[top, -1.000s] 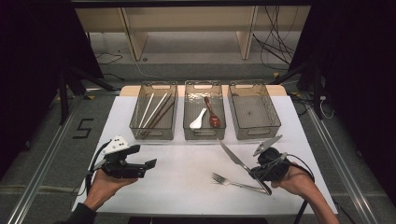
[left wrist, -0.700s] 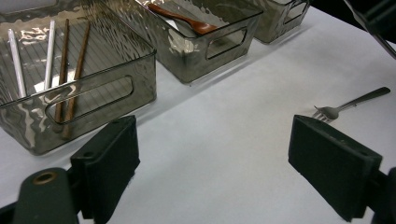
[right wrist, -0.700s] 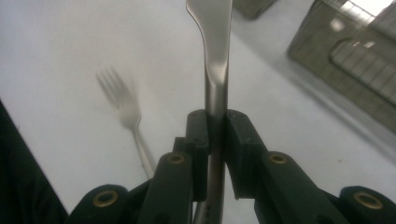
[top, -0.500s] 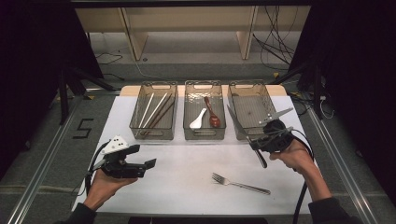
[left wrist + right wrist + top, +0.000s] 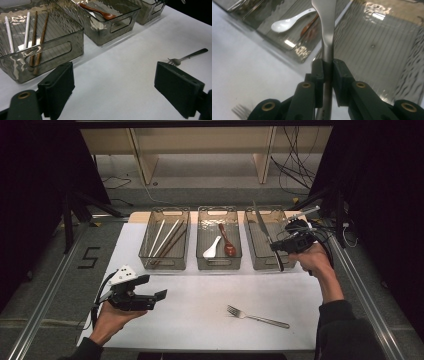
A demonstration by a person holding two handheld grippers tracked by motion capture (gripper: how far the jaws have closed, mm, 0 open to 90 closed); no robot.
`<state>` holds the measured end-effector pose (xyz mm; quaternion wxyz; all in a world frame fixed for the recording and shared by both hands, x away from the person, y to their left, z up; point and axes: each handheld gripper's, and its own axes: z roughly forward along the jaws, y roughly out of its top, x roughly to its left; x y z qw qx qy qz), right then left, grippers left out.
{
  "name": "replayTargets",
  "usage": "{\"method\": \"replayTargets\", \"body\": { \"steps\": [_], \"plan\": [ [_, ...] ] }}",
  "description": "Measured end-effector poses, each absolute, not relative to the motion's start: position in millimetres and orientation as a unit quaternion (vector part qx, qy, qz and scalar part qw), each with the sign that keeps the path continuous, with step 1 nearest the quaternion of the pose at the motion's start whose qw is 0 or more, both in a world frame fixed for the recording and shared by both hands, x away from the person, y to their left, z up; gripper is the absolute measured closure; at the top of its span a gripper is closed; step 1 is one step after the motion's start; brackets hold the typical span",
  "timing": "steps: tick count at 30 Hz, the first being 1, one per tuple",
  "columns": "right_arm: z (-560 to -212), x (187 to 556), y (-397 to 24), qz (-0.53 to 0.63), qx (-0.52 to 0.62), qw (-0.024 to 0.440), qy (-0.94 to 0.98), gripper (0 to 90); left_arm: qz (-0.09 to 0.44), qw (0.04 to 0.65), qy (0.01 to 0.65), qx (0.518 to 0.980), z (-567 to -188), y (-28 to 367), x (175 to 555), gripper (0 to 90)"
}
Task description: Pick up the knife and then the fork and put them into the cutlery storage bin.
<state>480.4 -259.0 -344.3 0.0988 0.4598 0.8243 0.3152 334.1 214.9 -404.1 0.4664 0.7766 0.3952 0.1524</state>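
Knife (image 5: 263, 227) pinched between right tool (image 5: 280, 246) pads, blade over right bin (image 5: 267, 212)

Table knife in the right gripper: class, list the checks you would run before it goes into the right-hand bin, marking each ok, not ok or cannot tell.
1. Right gripper clamped on the knife: ok.
2. Knife over the right bin: ok.
3. Right bin free of other cutlery: ok.
4. Knife low enough to release gently: cannot tell.
5. Left gripper open and away from the bins: ok.
6. Fork lying on the table, free to be picked up next: ok.
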Motion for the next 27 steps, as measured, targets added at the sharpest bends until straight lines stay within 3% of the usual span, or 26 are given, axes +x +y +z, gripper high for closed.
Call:
{"method": "replayTargets", "body": {
  "steps": [16,27],
  "plan": [
    [-334.9,529.9,-262.4,0.309,0.519,0.111,0.789,80.6,0.153,0.47,0.393,0.775,-403.7,215.2,334.0,15.5],
    [-349.4,546.3,-257.3,0.299,0.549,0.113,0.772,80.6,0.152,0.471,0.392,0.776,-403.8,215.3,333.9,15.5]
  ]
}}
